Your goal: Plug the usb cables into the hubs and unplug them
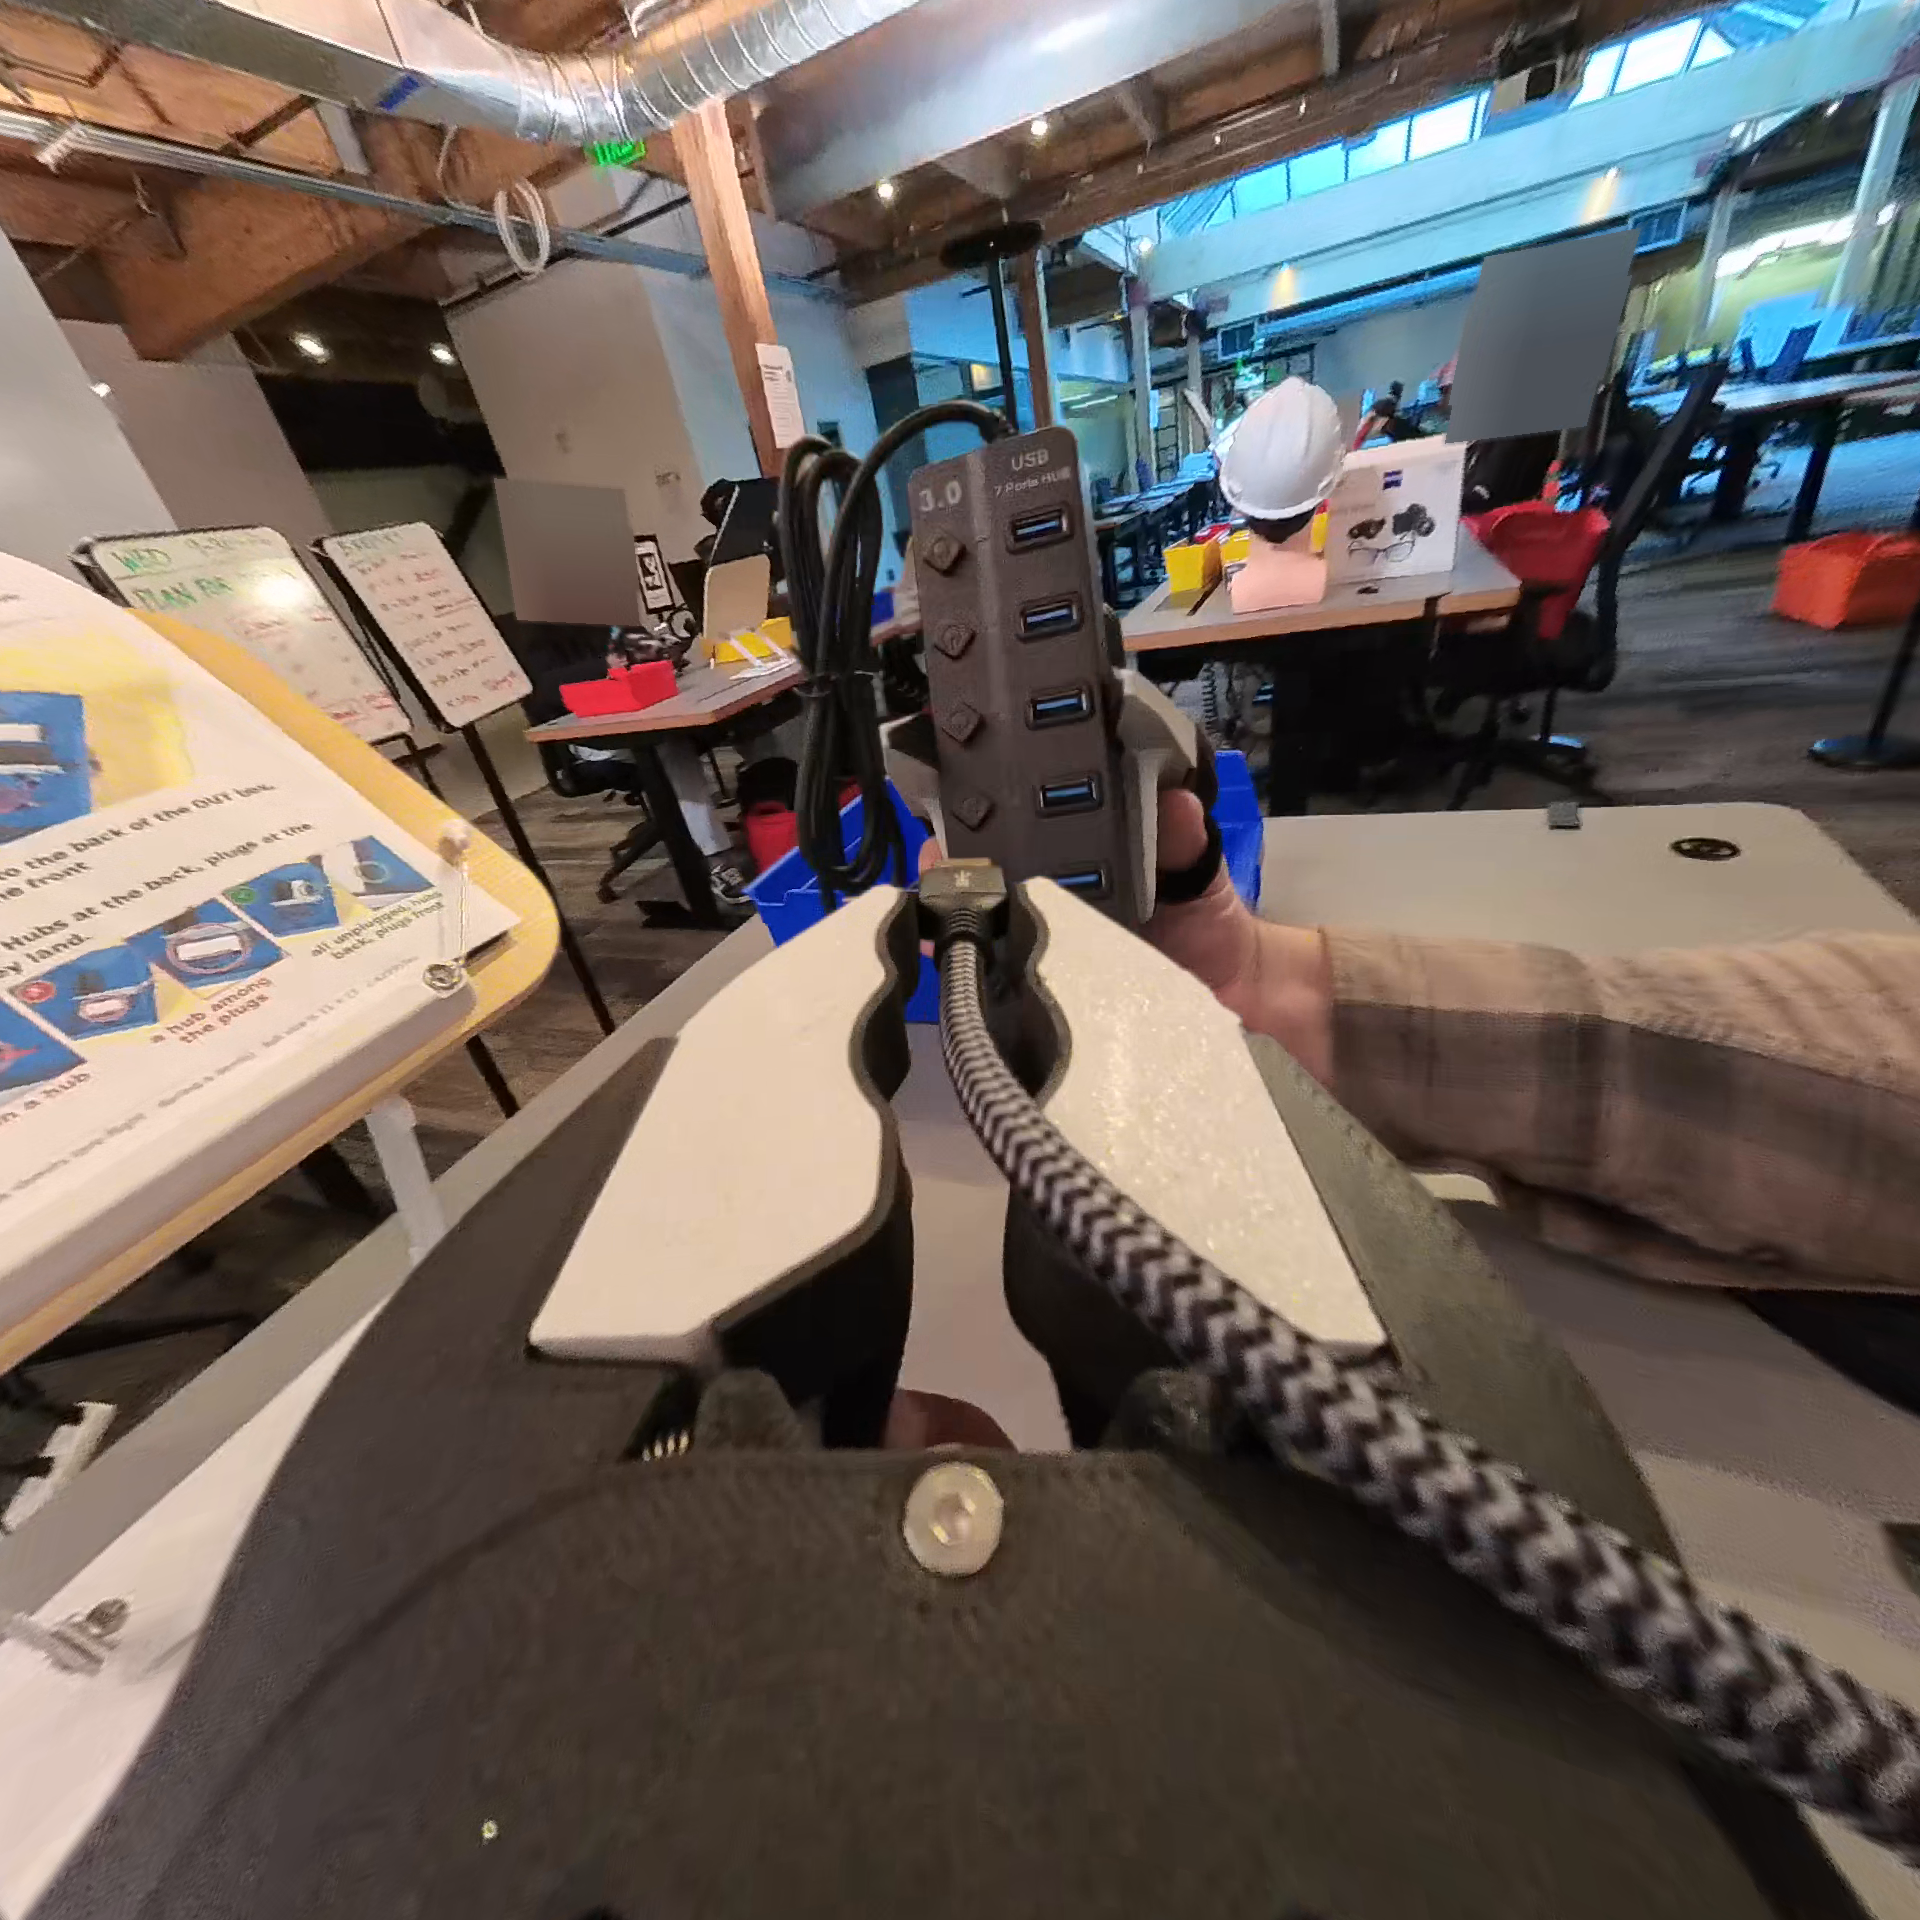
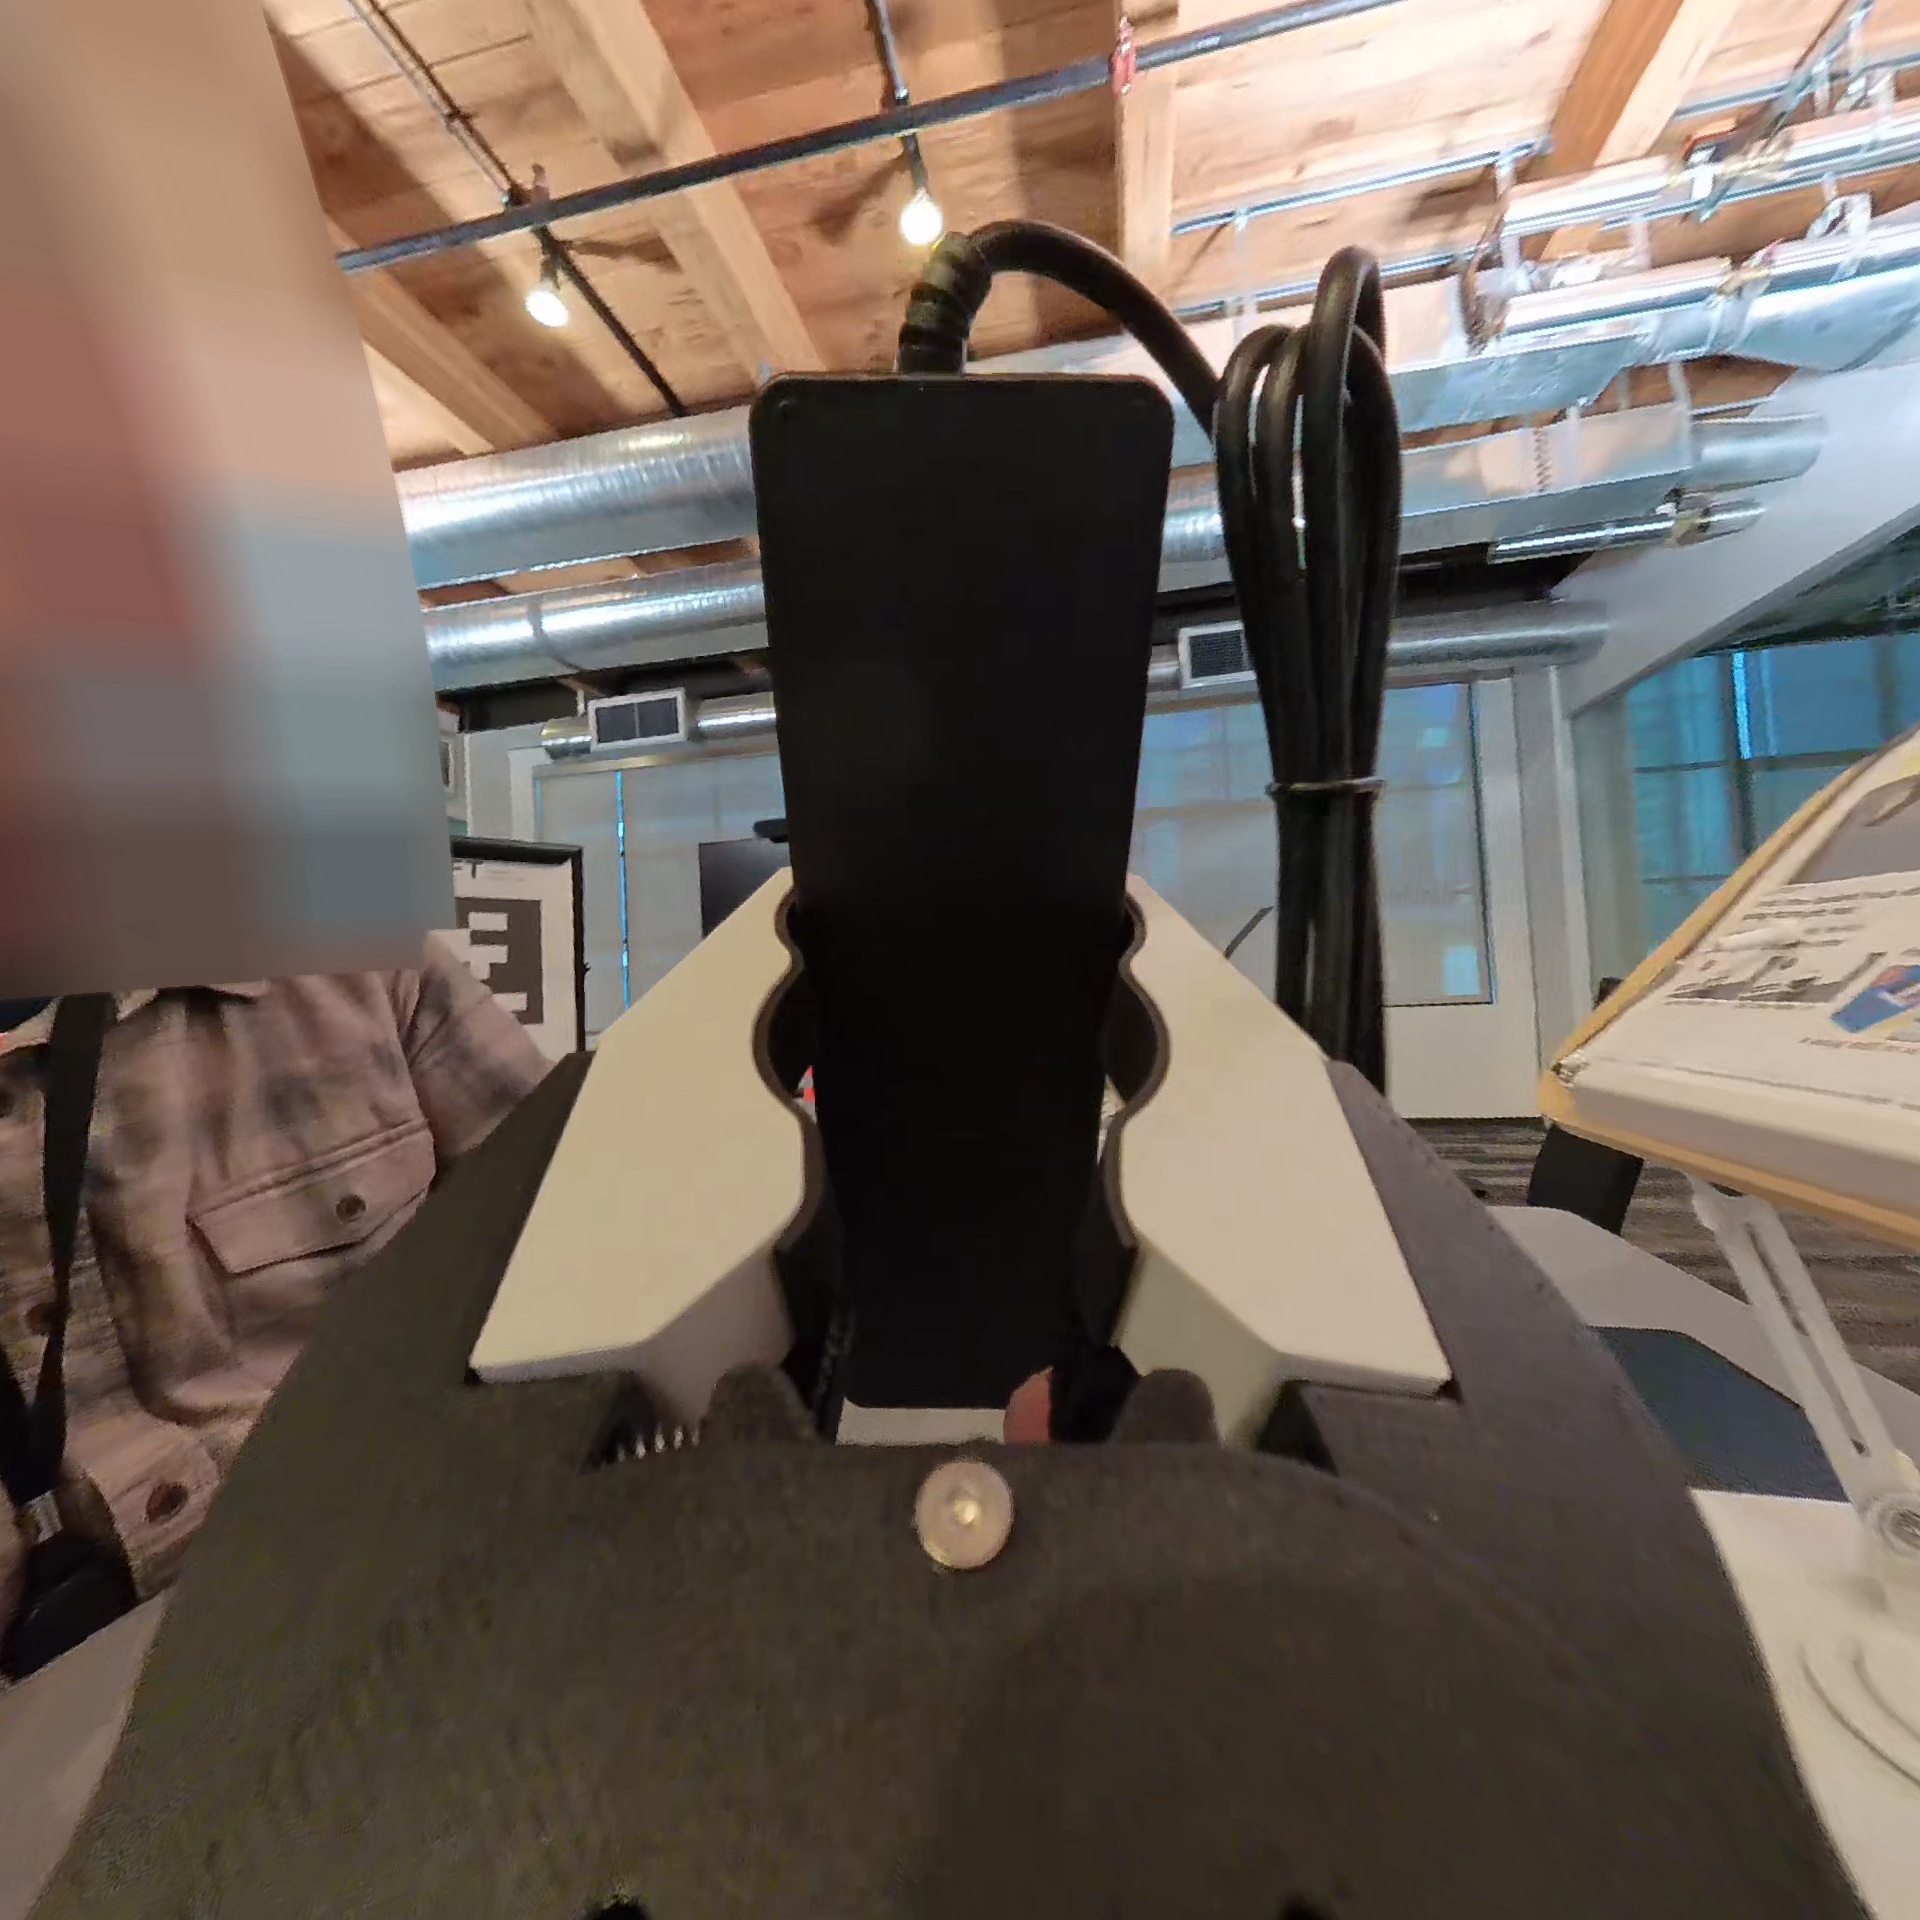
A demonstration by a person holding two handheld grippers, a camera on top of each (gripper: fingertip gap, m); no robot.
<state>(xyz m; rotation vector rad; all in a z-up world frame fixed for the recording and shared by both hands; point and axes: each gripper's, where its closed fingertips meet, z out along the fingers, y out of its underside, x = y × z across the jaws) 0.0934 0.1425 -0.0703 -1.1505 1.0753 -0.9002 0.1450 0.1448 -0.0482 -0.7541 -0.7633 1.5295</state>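
Note:
My left gripper (image 1: 961,914) is shut on the dark plug (image 1: 961,883) of a black-and-white braided USB cable (image 1: 1247,1340), which trails back to the lower right. The plug tip sits at the lower end of a black multi-port USB hub (image 1: 1013,675) held upright in the air, with several blue ports down its face. My right gripper (image 2: 961,925) is shut on this hub (image 2: 961,727), seen from its plain back. The hub's own black cord (image 2: 1320,675) hangs bundled beside it; it also shows in the left wrist view (image 1: 836,665).
A slanted board with illustrated instruction sheets (image 1: 187,914) stands at the left; it also shows at right in the right wrist view (image 2: 1766,1018). A light table (image 1: 1558,862) lies below. A blue bin (image 1: 821,883) sits behind the hub. A person's sleeve (image 1: 1621,1091) reaches in from the right. Spacing between my two grippers at the tips: around 6 cm.

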